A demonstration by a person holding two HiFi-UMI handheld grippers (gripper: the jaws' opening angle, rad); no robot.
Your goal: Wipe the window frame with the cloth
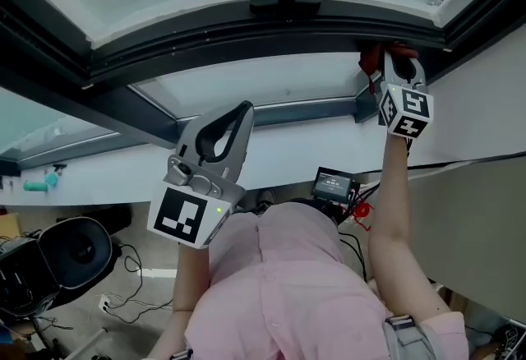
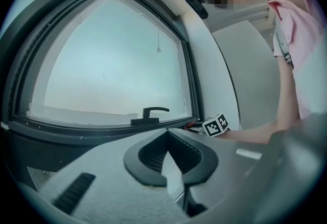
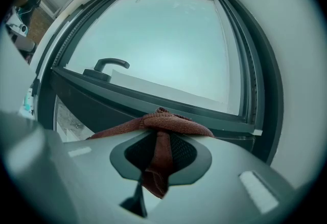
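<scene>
where right gripper [image 3: 159, 140] pinches, cloth [image 3: 176, 125] bulges

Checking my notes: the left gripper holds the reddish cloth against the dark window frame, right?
Not quite. The right gripper holds the reddish cloth against the dark window frame. The right gripper view shows the cloth pinched between its jaws.

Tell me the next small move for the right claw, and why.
Probably slide the right claw leftward along the window frame toward the handle. It is shut on the cloth, which meets the frame near its right corner, so most of that rail lies to the left.
</scene>
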